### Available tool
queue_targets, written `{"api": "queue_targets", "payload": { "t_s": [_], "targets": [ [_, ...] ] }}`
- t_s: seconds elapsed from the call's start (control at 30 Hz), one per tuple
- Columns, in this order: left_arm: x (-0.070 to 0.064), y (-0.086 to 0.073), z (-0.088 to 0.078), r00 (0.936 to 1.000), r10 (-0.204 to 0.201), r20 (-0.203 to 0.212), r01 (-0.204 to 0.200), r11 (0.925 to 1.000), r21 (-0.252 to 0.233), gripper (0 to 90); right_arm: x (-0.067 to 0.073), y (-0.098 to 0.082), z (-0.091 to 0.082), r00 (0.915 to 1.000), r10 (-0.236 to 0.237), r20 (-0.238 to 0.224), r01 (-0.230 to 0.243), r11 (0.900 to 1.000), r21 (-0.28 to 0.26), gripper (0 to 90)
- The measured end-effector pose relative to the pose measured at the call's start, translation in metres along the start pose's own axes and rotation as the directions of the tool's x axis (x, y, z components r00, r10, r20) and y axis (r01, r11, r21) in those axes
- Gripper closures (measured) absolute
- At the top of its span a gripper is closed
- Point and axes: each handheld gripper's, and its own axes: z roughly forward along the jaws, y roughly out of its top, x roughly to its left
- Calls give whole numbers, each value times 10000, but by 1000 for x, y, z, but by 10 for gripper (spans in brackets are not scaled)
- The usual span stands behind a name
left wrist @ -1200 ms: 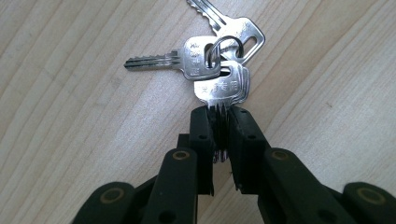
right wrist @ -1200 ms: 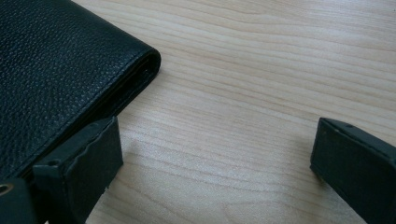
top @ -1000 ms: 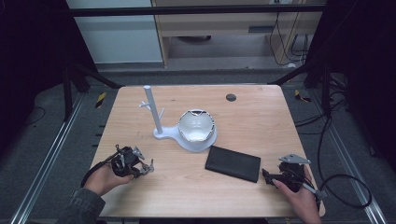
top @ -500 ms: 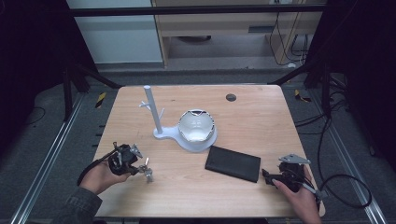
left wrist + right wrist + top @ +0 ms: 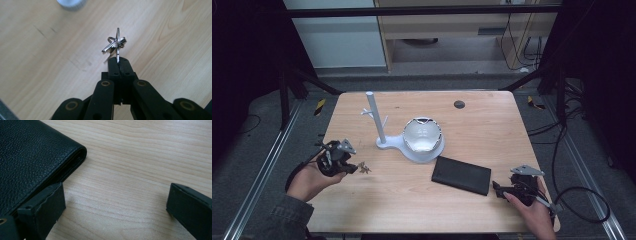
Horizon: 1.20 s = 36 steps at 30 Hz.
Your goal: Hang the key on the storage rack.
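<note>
A bunch of silver keys on a ring (image 5: 116, 45) hangs just above the wooden table (image 5: 392, 200), and my left gripper (image 5: 119, 61) is shut on one flat key. In the high view that gripper (image 5: 354, 169) is at the table's left side with the keys (image 5: 363, 168) at its tip. A black leather wallet (image 5: 461, 175) lies flat right of centre. My right gripper (image 5: 498, 189) rests at the wallet's right end. In the right gripper view it (image 5: 113, 195) stands open, one jaw beside the wallet's corner (image 5: 30, 152), with only bare wood between the jaws.
A white stand with an upright pole (image 5: 375, 117) and short pegs joins a white bowl (image 5: 422, 136) at the table's middle. A small dark disc (image 5: 459, 104) lies near the far edge. Metal rails and cables run along the floor on both sides.
My left gripper has risen from the table with the keys in its jaws; the keys now hang free. The right gripper and the wallet have not moved.
</note>
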Motion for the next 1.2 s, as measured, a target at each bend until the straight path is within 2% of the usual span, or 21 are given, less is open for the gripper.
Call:
{"api": "queue_targets", "payload": {
  "t_s": [0.03, 0.13, 0.17, 0.43, 0.53, 0.67, 0.97, 1.07, 1.2],
  "targets": [
    [4, 8, -10, 9997, -107, -199, 103, 9997, -235, 900, 0, 0, 0, 10000, 4, -1, -4, 10000, -1, 23],
    [9, 16, -18, 9993, -200, -327, 188, 9992, -362, 900, 0, 0, 0, 10000, 3, 1, -3, 10000, 0, 22],
    [14, 24, -25, 9986, -269, -452, 248, 9986, -470, 900, 0, 0, 0, 10000, 2, 1, -2, 10000, 3, 23],
    [31, 47, -47, 9956, -453, -818, 392, 9965, -741, 900, 0, 0, 0, 10000, 31, -19, -31, 10000, -4, 20],
    [37, 61, -57, 9933, -463, -1058, 384, 9964, -755, 900, 0, 0, 0, 10000, 18, -22, -18, 10000, 4, 20],
    [43, 70, -61, 9898, -700, -1245, 587, 9941, -917, 900, 0, 0, 0, 10000, 22, -24, -22, 10000, 2, 20],
    [54, 78, -63, 9849, -1081, -1352, 935, 9896, -1097, 900, 0, 0, 0, 10000, 13, -35, -13, 10000, 5, 20],
    [55, 80, -64, 9832, -1133, -1428, 970, 9885, -1161, 900, 0, 0, 0, 10000, 13, -37, -13, 10000, 7, 20],
    [55, 82, -66, 9841, -1113, -1382, 939, 9875, -1268, 900, 0, 0, 0, 10000, 17, -37, -17, 10000, 8, 20]
  ]
}}
